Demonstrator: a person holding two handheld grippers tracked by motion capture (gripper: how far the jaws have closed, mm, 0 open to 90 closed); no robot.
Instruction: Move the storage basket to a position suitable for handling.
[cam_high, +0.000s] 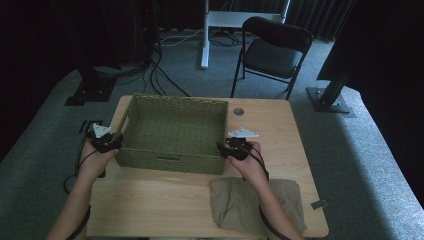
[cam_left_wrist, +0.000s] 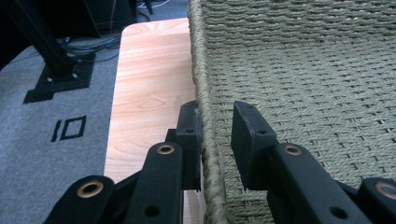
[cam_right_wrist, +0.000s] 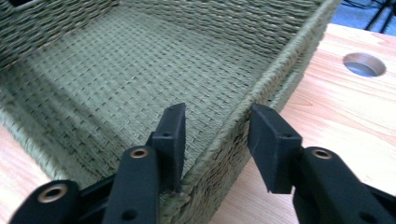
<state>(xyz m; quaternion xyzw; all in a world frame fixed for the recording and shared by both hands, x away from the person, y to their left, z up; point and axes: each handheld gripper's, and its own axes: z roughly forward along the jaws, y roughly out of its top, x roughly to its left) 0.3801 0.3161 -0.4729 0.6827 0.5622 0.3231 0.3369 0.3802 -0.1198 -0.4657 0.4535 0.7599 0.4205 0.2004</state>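
Green woven basket is seen standing on the pale wooden counter, toward its far half, open side up and with nothing inside. Left gripper is held at the basket's left wall; in the left gripper view the rim runs between the two jaws, the outer one lying against the weave and the inner one a little off it, so a full clamp cannot be told. Right gripper is held at the basket's right wall near the front corner; in the right gripper view the rim is straddled, with a visible gap on the outer side, so the wall is not yet clamped. Folded khaki cloth is noted on the counter's near right part, under the right forearm, apart from the basket.
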